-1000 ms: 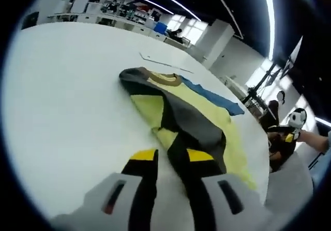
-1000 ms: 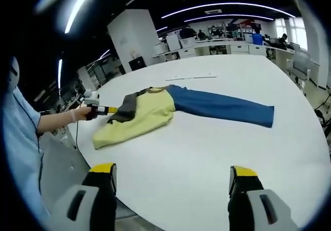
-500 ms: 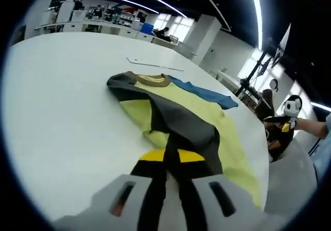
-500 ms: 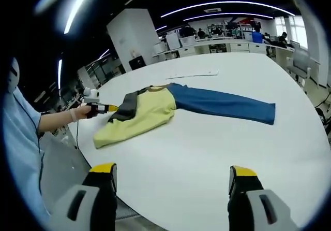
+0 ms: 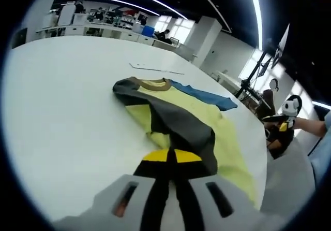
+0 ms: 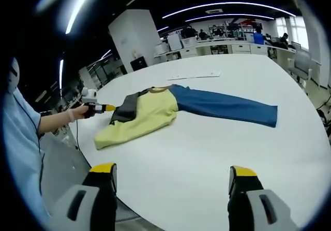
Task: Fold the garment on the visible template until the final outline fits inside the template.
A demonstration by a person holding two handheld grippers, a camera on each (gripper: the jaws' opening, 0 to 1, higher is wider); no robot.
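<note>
garment (image 6: 155,109): soft matt cloth | table (image 6: 207,153): smooth, matt white

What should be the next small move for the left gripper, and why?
Probably carry the pinched grey sleeve further across the yellow shirt body and lay it flat. The left gripper is shut on that sleeve, already folded over the body, while the blue sleeve lies stretched out and the right gripper hangs open, away from the garment.

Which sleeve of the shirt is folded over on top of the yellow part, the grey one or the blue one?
The grey sleeve. It lies folded across the yellow body, pinched by the left gripper. The blue sleeve stretches out flat on the white table.
</note>
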